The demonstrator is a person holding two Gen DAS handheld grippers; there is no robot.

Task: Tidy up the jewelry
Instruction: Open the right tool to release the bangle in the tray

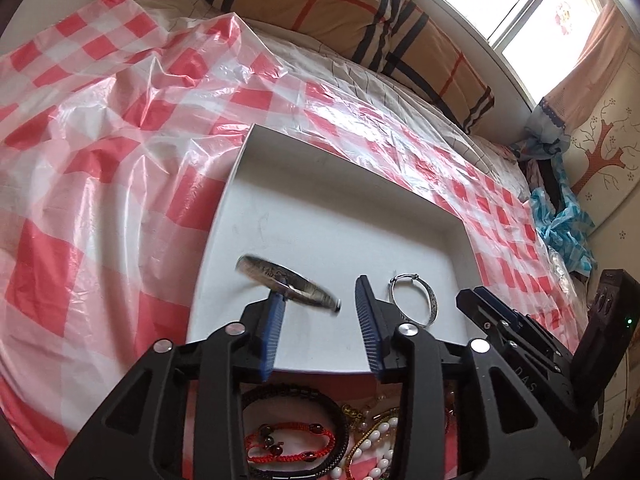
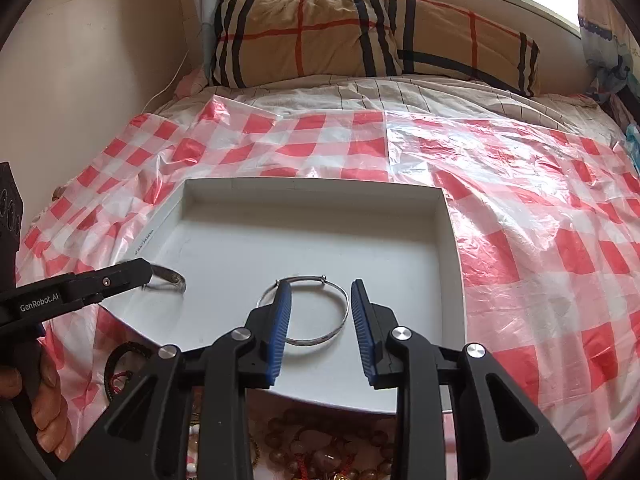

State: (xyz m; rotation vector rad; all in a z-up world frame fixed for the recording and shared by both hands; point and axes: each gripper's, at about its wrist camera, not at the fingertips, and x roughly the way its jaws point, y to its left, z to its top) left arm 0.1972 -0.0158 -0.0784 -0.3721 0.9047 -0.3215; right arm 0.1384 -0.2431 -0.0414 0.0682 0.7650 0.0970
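Note:
A white shallow box (image 1: 344, 200) (image 2: 312, 196) lies on the checked plastic sheet. A wide silver bangle (image 1: 288, 282) (image 2: 170, 278) is in it by the left fingertip of my left gripper (image 1: 320, 296), whose jaws stand apart; the bangle looks motion-blurred. A thin silver bangle (image 1: 412, 300) (image 2: 308, 312) lies flat in the box between and beyond the open fingers of my right gripper (image 2: 318, 292). Loose jewelry lies near the box's front edge: a red cord bracelet (image 1: 288, 444), a black bracelet (image 1: 320, 400), white beads (image 1: 376, 444), brown beads (image 2: 316, 444).
The red and white plastic sheet (image 1: 100, 184) (image 2: 540, 240) covers a bed. A plaid pillow (image 1: 360, 12) (image 2: 360, 36) lies at the head by the window. Blue bags (image 1: 560, 216) sit at the bed's right side. The right gripper's body (image 1: 540, 340) is close to the left gripper.

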